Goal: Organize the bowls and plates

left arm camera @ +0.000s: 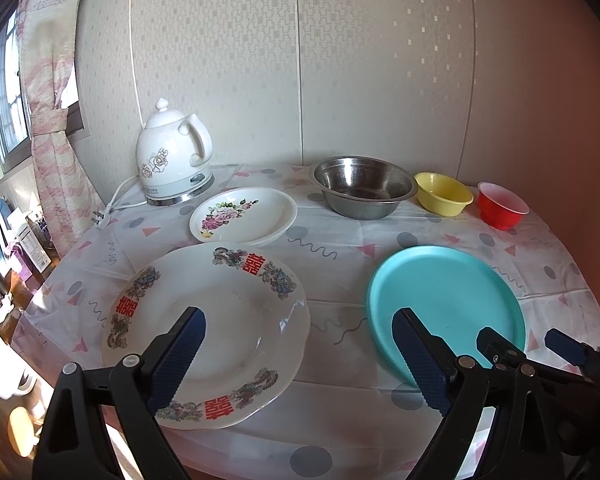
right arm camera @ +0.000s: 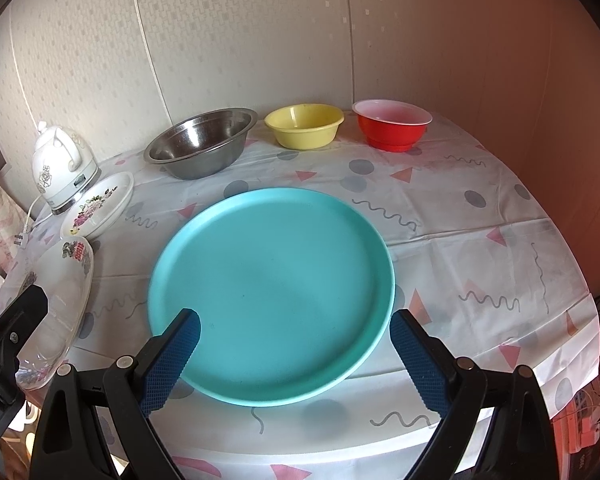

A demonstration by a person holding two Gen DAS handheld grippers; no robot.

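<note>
Standing by the table, I see both tongs hovering low at its near edge, each spread wide and holding nothing. The left gripper (left arm camera: 298, 354) faces the big white plate with red characters (left arm camera: 206, 332); its left finger hangs over that plate's bowl and its right finger over the near-left rim of the teal plate (right arm camera: 271, 294). The right gripper (right arm camera: 294, 354) is squared up to the teal plate, which lies straight ahead of it and slightly left, its near rim passing between the two open fingers.

That is the relation the next move hangs on, I think: each plate lies dead ahead of its own gripper, flat on the patterned tablecloth (right arm camera: 480, 240), so either would have to be taken by the near rim, one jaw over and one under. Being round, they offer no long axis to line up with. The teal plate is nearer the right hand, the white one nearer the left.

Farther back, the small floral plate (left arm camera: 244, 216) sits just in front of the white kettle (left arm camera: 174, 160), and along the wall the steel bowl (right arm camera: 200, 144), yellow bowl (right arm camera: 304, 126) and red bowl (right arm camera: 392, 124) stand in a row, well apart from both grippers.
</note>
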